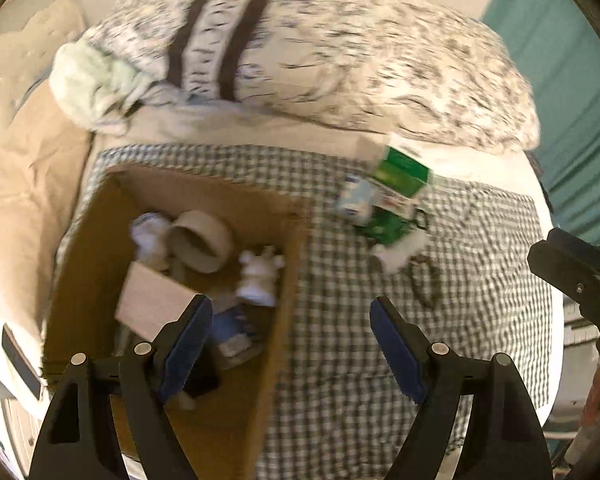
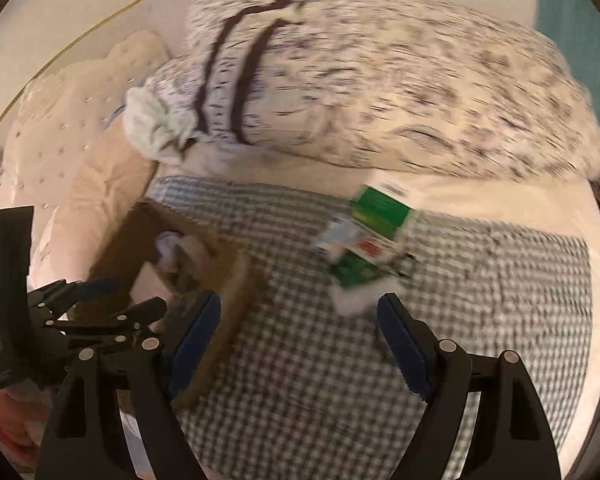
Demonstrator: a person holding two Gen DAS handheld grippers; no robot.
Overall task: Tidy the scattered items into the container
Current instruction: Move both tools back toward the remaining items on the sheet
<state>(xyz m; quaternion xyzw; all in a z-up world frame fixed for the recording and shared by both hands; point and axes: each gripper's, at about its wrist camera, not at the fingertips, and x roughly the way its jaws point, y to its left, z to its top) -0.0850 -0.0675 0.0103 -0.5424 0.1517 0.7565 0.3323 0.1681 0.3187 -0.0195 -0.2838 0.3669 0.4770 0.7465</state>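
An open cardboard box stands on a checked cloth on a bed. It holds a tape roll, a white figurine, crumpled paper and a small carton. My left gripper hangs open and empty above the box's right wall. To the right lie a green box, a pale blue box, a green packet, a white item and a dark loop. My right gripper is open and empty, above the cloth just short of the white item and green packet.
A patterned duvet is heaped behind the cloth, with beige pillows to the left. A teal curtain hangs at the right. The bed's edge curves round on the right. A dark flat device lies left of the box.
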